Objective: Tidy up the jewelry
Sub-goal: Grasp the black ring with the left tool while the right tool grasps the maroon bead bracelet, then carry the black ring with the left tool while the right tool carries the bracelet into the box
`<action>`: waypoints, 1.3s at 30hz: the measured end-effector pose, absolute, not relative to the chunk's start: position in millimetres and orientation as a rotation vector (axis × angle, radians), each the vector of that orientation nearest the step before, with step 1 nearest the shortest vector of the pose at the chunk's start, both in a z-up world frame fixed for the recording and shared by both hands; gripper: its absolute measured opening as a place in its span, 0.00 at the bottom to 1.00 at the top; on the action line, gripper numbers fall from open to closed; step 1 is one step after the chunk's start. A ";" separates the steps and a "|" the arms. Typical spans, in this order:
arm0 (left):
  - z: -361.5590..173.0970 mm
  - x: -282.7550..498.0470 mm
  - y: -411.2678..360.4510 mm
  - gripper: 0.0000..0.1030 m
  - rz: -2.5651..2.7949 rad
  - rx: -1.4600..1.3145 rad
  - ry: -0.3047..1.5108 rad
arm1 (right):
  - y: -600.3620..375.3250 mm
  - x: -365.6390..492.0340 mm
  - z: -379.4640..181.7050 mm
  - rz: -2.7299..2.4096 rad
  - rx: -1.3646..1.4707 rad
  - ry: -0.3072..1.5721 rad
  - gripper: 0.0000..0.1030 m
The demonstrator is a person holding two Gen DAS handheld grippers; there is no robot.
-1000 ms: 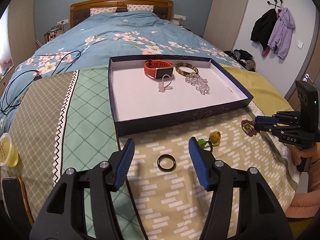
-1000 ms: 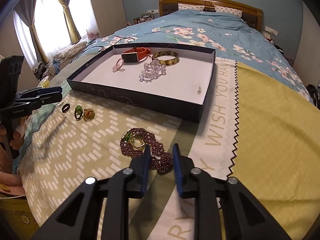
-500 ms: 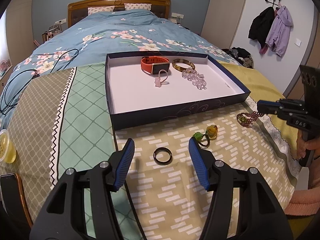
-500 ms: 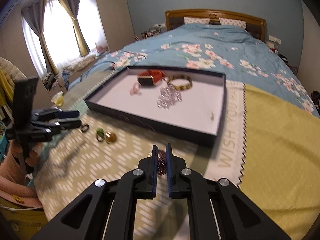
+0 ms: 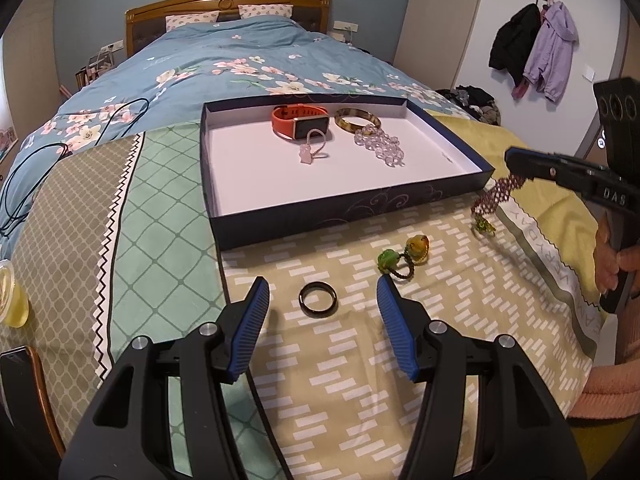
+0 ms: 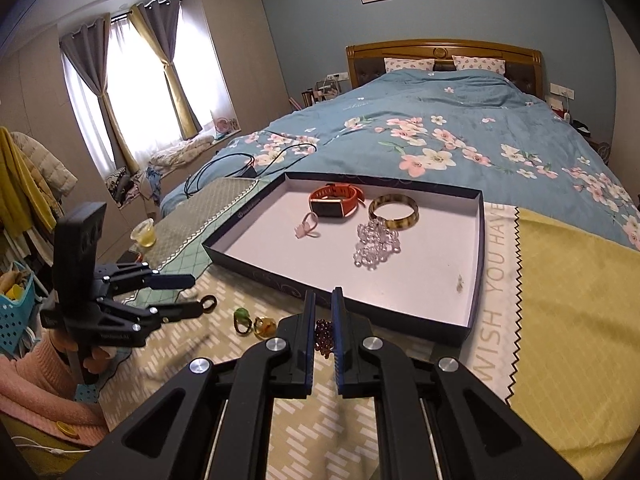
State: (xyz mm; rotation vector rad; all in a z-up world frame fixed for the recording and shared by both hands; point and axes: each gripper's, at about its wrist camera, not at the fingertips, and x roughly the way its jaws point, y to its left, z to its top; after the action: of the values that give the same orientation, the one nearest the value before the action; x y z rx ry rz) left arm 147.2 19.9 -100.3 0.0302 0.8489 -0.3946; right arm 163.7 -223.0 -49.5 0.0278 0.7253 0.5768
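A dark blue tray lies on the bed cover. In it are an orange watch, a brown bangle, a clear bead bracelet and a pink charm ring. My right gripper is shut on a maroon bead bracelet, which hangs above the cover by the tray's right corner. My left gripper stands open over a black ring. A green ring and a yellow ring lie beside it.
A patterned cover lies over the floral bedspread. A yellow cup stands at the left edge, with a phone near it. Black cables trail across the bed. Coats hang on the right wall.
My right gripper has shut on the maroon bracelet and lifted it off the cover, so it now dangles. My left gripper has stayed open over the black ring.
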 end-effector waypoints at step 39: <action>-98.2 153.6 10.9 0.22 -0.336 0.081 0.864 | -220.9 170.0 -43.3 0.593 0.036 0.706 0.06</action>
State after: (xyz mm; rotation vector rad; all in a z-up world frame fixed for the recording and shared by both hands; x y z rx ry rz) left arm 153.6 10.9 -98.2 0.0808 0.8639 -0.3360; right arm 170.0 -220.9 -43.3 0.0364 0.7062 0.5929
